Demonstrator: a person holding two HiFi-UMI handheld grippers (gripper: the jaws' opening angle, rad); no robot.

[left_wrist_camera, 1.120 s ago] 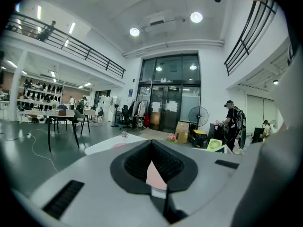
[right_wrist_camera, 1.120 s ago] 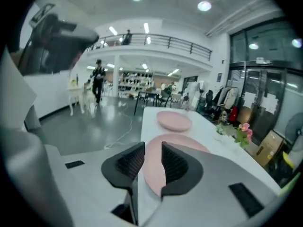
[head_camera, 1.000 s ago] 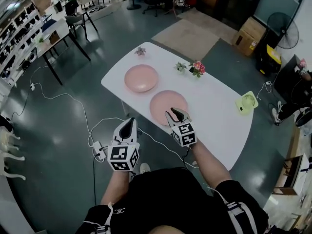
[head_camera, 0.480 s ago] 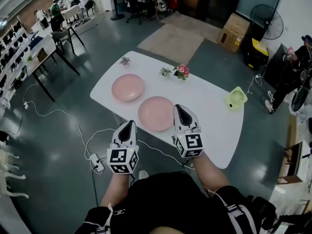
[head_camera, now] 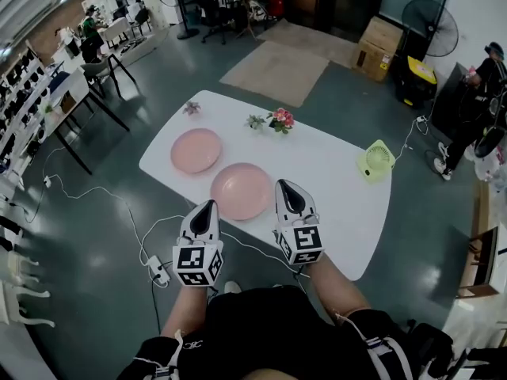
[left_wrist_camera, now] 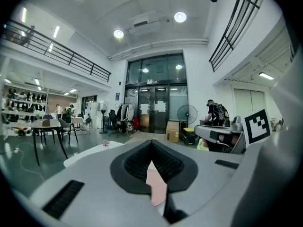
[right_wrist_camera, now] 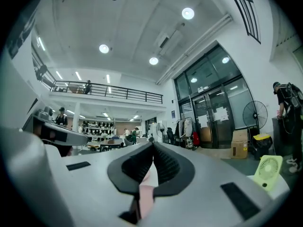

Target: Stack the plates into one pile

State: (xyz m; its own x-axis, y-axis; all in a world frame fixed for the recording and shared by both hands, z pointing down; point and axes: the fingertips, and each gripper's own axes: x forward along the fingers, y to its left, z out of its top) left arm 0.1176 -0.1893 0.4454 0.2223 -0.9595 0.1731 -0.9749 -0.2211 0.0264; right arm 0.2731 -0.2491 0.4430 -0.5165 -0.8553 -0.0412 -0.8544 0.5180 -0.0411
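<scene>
While left gripper, right gripper pressed together empty, jaws hide most of near plate.

The left-end plate and near-edge plate both look smooth pink with a faint sheen. The table is matt white, and the floor is shiny polished grey. The left gripper is matt grey plastic, and its pads are black and ribbed.

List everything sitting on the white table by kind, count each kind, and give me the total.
Pink plates: 2
Small flower plants: 3
Green desk fan: 1
Total: 6
</scene>
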